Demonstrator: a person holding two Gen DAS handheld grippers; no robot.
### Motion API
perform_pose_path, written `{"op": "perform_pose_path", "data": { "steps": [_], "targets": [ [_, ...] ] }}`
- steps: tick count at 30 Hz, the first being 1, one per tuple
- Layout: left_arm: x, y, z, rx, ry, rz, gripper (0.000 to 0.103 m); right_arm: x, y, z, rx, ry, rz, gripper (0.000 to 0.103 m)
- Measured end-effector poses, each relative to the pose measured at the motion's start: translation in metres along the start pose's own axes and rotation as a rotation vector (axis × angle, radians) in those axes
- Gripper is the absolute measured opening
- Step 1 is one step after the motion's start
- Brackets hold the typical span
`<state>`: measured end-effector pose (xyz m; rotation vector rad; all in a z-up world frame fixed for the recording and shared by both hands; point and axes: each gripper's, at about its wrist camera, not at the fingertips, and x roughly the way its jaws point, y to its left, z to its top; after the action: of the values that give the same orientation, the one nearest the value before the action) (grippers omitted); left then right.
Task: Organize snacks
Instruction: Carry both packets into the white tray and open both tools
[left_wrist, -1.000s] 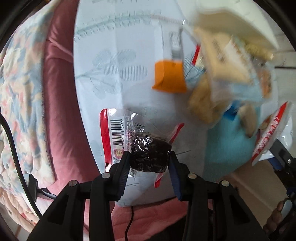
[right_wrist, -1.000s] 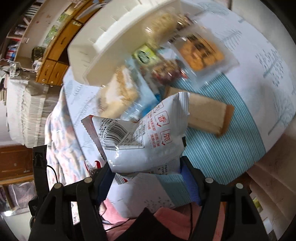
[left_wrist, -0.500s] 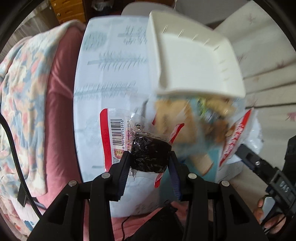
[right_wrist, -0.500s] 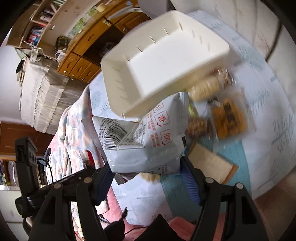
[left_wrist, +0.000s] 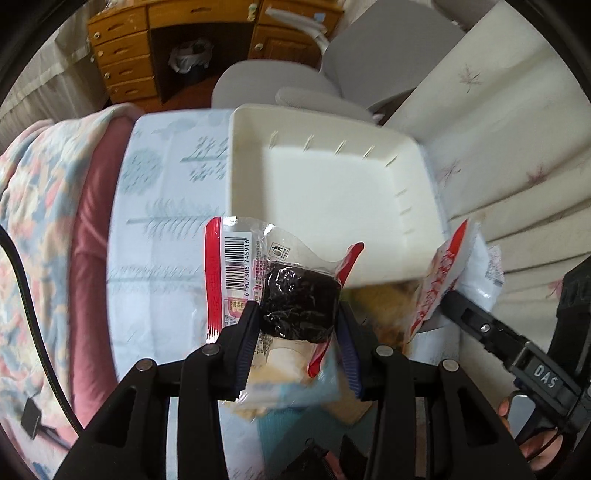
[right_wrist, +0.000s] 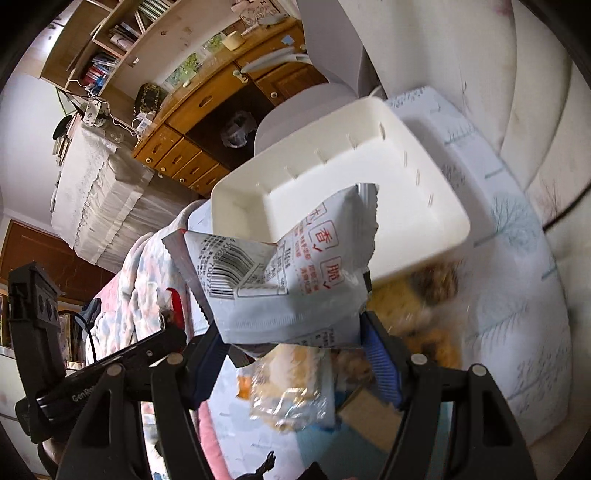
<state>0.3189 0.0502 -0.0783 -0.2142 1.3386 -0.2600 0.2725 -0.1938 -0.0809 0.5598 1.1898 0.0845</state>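
My left gripper (left_wrist: 298, 328) is shut on a dark snack in a clear wrapper with a red edge and barcode (left_wrist: 295, 306), held above the near rim of a white plastic tray (left_wrist: 332, 184). My right gripper (right_wrist: 291, 343) is shut on a white snack bag with red print (right_wrist: 295, 280), held in front of the same tray (right_wrist: 424, 206). That bag (left_wrist: 443, 273) and the right gripper's arm show at the right of the left wrist view. The tray holds nothing. Several loose snack packets (right_wrist: 295, 391) lie blurred below both grippers.
The tray sits on a pale blue patterned cloth (left_wrist: 162, 229) over a small table. A floral quilt and pink blanket (left_wrist: 44, 229) lie to the left. A grey chair (left_wrist: 295, 81) and a wooden desk with drawers (left_wrist: 125, 62) stand beyond. A cream sofa (left_wrist: 509, 147) borders the right.
Both grippers have risen and tilted forward with their snacks. The white tray has come from the top edge of both views into the middle; the loose snacks have slid below.
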Motion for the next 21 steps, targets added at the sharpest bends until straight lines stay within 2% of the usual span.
{"op": "perform_pose_path", "data": {
  "steps": [5,11,14,19,21],
  "targets": [
    [0.011,-0.014,0.012,0.014,-0.079,-0.011,0.040,0.008,-0.017,0.022,-0.018,-0.022,0.016,0.071],
    [0.028,-0.023,0.022,0.020,-0.125,-0.035,0.040,0.016,-0.029,0.039,-0.034,-0.061,0.039,0.073],
    [0.030,-0.028,0.024,0.040,-0.157,-0.011,0.040,0.022,-0.034,0.044,-0.033,-0.062,0.050,0.075],
    [0.029,-0.031,0.025,0.033,-0.170,0.009,0.053,0.026,-0.039,0.046,-0.014,-0.052,0.058,0.081],
    [0.029,-0.029,0.024,0.022,-0.164,0.021,0.053,0.026,-0.041,0.046,-0.006,-0.050,0.060,0.082]
  ]
}}
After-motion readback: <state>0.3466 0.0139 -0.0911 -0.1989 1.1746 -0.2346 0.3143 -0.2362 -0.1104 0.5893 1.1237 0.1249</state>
